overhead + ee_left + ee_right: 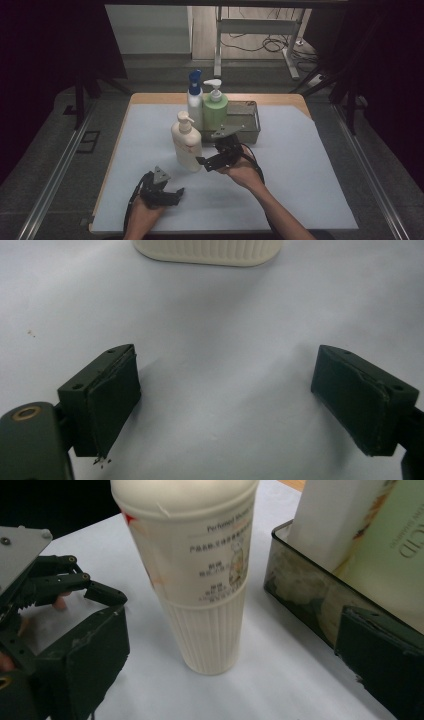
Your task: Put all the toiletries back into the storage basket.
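A cream pump bottle [186, 142] stands upright on the pale blue mat, just left of my right gripper [210, 155]. In the right gripper view the cream pump bottle [200, 580] rises close ahead between the open jaws of the right gripper [235, 630], untouched by either. My left gripper [175, 194] rests low near the front edge, pointing right. In the left gripper view the left gripper [225, 390] is wide open over bare mat, and the ribbed base of the cream bottle [207, 252] sits farther ahead.
A metal tray [247, 125] behind the cream bottle holds a white bottle with a blue cap [194, 100] and a green pump bottle [215, 107]. In the right gripper view the tray wall [300, 595] lies close beside the right jaw. The left gripper [45, 580] shows beyond the left jaw.
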Available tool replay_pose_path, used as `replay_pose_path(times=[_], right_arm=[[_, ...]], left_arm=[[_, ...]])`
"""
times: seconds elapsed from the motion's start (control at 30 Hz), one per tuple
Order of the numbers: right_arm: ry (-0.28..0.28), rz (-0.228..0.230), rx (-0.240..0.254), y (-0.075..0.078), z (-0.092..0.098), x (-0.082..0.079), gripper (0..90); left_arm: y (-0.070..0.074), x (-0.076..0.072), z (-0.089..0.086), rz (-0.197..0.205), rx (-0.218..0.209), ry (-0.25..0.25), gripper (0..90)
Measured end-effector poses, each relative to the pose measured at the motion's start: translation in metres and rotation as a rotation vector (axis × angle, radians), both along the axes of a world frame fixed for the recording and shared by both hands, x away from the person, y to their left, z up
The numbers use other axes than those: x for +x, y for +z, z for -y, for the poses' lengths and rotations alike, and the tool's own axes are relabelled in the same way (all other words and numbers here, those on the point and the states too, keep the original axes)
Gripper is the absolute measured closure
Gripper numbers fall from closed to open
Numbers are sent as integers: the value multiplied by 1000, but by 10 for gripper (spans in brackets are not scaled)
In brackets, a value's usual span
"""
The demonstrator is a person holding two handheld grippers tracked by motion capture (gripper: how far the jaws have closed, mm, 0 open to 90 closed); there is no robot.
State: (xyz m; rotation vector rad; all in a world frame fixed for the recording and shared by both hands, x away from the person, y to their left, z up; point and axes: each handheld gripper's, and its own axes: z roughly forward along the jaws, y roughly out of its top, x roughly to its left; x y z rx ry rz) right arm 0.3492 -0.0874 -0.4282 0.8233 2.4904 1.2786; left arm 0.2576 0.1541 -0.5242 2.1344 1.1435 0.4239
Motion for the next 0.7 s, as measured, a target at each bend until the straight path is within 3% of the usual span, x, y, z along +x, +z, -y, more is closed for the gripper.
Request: replay_pose_path(times=[0.7], right_arm=[[-8,-3,4,5,-40,13,149]], left_arm=[[0,0,0,0,2,-1,119]])
